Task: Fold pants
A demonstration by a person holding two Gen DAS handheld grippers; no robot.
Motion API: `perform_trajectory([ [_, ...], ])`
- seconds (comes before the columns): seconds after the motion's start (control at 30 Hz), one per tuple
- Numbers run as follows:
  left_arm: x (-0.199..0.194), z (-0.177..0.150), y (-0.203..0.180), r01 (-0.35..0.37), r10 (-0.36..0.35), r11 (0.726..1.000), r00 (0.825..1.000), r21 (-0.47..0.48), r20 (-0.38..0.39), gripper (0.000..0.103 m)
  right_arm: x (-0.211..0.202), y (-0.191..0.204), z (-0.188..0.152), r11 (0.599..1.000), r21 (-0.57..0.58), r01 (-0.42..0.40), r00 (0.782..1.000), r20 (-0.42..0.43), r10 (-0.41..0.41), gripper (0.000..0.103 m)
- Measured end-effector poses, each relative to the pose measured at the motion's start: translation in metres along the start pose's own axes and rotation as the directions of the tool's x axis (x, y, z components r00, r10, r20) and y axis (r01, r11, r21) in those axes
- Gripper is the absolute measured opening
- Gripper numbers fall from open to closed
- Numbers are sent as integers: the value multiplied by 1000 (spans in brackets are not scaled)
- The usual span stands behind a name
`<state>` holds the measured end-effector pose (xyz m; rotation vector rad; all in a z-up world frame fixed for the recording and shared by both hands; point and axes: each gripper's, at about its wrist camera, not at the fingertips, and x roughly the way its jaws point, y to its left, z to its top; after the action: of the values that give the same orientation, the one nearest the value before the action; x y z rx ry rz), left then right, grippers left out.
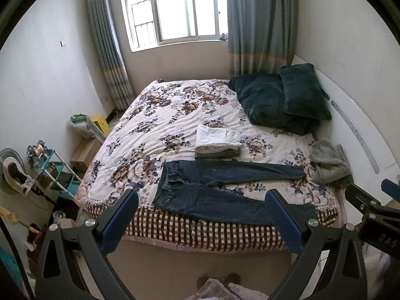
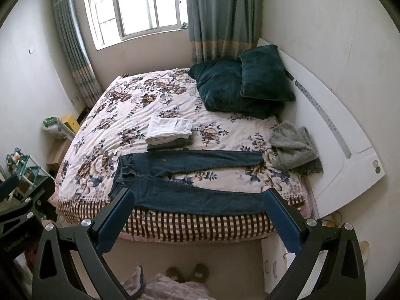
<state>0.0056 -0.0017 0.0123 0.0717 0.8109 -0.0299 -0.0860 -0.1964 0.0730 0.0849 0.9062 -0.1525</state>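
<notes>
A pair of dark blue jeans (image 1: 212,187) lies spread flat on the floral bedspread near the bed's front edge, waistband to the left, legs running right in a narrow V. They also show in the right wrist view (image 2: 190,182). My left gripper (image 1: 202,197) is open and empty, held off the bed in front of the jeans. My right gripper (image 2: 200,197) is open and empty, also short of the bed's front edge. Part of the right gripper (image 1: 370,207) shows at the right of the left wrist view.
A stack of folded clothes, white on top (image 1: 217,140), sits just behind the jeans. A grey fluffy garment (image 1: 327,160) lies at the bed's right side. Dark green pillows (image 1: 280,97) lie by the white headboard (image 2: 337,130). Shelves and boxes (image 1: 57,172) stand left of the bed.
</notes>
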Motion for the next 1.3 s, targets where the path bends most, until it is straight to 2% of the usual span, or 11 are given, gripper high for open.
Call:
perform_trajectory([
  [0.13, 29, 1, -1, -11, 10, 999, 1000, -32, -20, 103, 29, -5, 7, 999, 35, -4, 1000, 1, 4, 103],
  [0.3, 81, -3, -11, -79, 77, 996, 995, -39, -62, 103, 90, -15, 11, 999, 53, 0, 1000, -24, 1, 103],
  [0.43, 143, -3, -10, -137, 135, 990, 983, -10, -126, 103, 149, -15, 14, 998, 25, 51, 997, -55, -49, 103],
  [0.6, 218, -2, -6, -159, 158, 987, 964, 11, -214, 103, 232, -11, 19, 998, 12, 60, 992, -111, -58, 103],
  [0.73, 275, 7, -5, -143, 148, 989, 955, 35, -257, 103, 316, -9, 27, 997, 19, 69, 979, -196, -64, 103],
  [0.93, 395, 22, -24, -40, 87, 990, 927, 135, -365, 103, 452, -4, 48, 995, 58, 86, 955, -288, -66, 103],
  [1.03, 455, 32, -37, 9, 82, 973, 921, 233, -381, 103, 522, -2, 61, 994, 40, 103, 936, -341, -84, 103],
  [1.13, 513, 44, -50, 18, 107, 940, 932, 340, -346, 103, 581, -1, 70, 990, -11, 138, 920, -368, -132, 103],
  [1.17, 535, 47, -54, 20, 114, 929, 934, 370, -337, 103, 611, -5, 72, 987, -43, 157, 908, -385, -162, 103],
  [1.2, 552, 50, -56, 24, 118, 921, 934, 390, -336, 103, 623, -6, 72, 985, -57, 165, 901, -396, -174, 103],
  [1.3, 614, 55, -61, 52, 124, 892, 927, 449, -354, 103, 683, -20, 73, 977, -114, 179, 865, -455, -212, 103],
])
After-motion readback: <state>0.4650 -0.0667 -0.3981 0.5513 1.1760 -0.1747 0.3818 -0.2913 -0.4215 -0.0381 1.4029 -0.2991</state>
